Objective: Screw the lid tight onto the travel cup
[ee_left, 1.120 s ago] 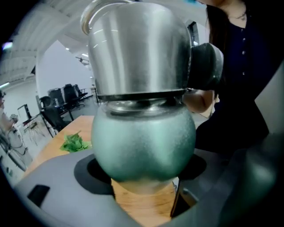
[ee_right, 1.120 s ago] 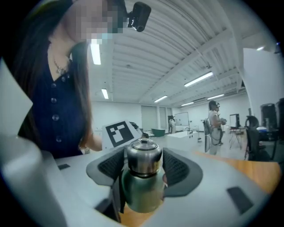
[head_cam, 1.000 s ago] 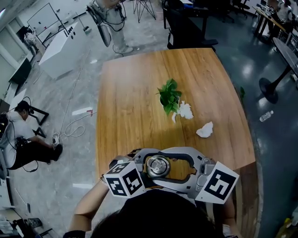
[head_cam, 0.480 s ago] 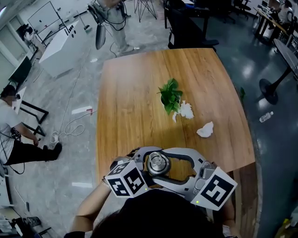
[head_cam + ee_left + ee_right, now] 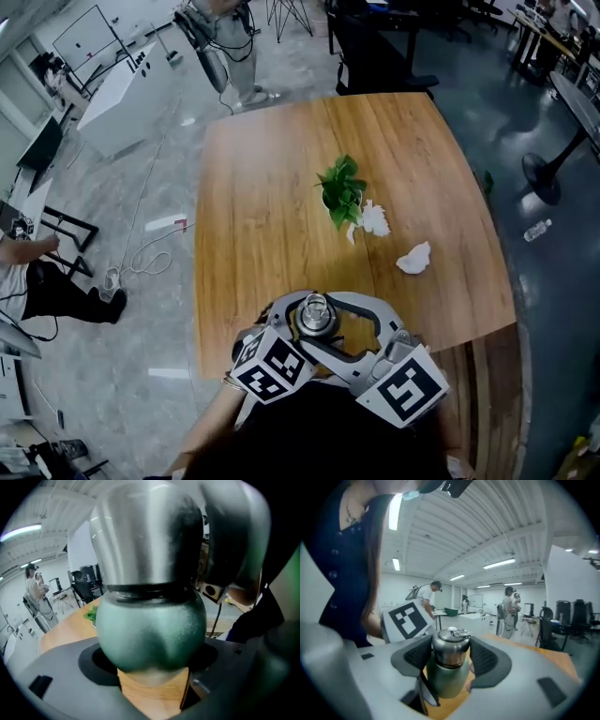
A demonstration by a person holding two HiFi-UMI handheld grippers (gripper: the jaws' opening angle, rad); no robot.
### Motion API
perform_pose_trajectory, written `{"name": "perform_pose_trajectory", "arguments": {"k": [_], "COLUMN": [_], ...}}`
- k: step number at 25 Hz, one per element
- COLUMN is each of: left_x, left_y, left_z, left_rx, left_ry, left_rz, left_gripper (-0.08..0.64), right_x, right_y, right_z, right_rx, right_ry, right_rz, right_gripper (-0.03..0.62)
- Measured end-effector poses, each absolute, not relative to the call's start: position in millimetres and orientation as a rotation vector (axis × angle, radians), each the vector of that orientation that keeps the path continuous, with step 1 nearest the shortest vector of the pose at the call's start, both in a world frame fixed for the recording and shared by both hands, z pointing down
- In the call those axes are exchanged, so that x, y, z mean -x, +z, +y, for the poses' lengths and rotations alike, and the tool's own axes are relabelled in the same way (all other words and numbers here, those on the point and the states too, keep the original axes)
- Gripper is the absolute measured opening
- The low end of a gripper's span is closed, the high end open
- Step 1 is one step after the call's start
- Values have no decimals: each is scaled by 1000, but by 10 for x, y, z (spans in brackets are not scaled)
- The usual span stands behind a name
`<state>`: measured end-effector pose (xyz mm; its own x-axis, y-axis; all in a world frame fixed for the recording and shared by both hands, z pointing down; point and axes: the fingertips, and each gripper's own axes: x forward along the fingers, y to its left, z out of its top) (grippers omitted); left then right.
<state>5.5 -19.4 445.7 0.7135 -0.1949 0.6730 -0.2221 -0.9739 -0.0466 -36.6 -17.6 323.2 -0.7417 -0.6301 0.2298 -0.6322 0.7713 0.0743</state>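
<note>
Where the right gripper (image 5: 451, 654) meets the cup, its two ribbed dark rubber pads (image 5: 415, 655) are closed against the sides of the brushed steel screw lid (image 5: 451, 646). A small metal loop lies flat on the lid's top. Below the pads, the right gripper view shows the matte green rounded body of the travel cup (image 5: 444, 682) standing upright on the wood.

The left gripper (image 5: 152, 663) is clamped lower down: its smooth black pads (image 5: 90, 663) hug the bulging green body. This view alone shows a dark seam between lid and body, and a fine speckled grain in the green coating. The steel above is polished and tapers slightly upward.

From the head view only the lid's round top shows, ringed by both pairs of grey curved plastic jaws; the green body is hidden under it. The cup sits at the near edge of the wooden table with long straight grain (image 5: 262, 206).

Nearer the person are the left black-and-white marker cube (image 5: 275, 367) and the right black-and-white marker cube (image 5: 405, 389).

Further out, mid-table, stands a small leafy green plant (image 5: 341, 192), with a crumpled white tissue (image 5: 375, 221) touching it. A second crumpled white tissue (image 5: 413, 260) lies apart, nearer the right edge.
</note>
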Motion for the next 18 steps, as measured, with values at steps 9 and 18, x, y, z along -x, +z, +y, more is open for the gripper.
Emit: {"name": "perform_pose_trajectory", "arguments": {"k": [9, 18], "left_x": [-27, -45], "left_y": [4488, 4566], "left_z": [24, 148], "left_rx": [-2952, -2913], "left_ry": [1179, 1097], "left_rz": [-45, 11], "left_gripper": [385, 385], "right_x": [359, 395], "right_y": [3315, 3407], "right_z": [-25, 28], "right_rx": [-809, -735], "right_ry": [123, 78], "right_rz": [-2771, -2716], "right_gripper": [258, 256]}}
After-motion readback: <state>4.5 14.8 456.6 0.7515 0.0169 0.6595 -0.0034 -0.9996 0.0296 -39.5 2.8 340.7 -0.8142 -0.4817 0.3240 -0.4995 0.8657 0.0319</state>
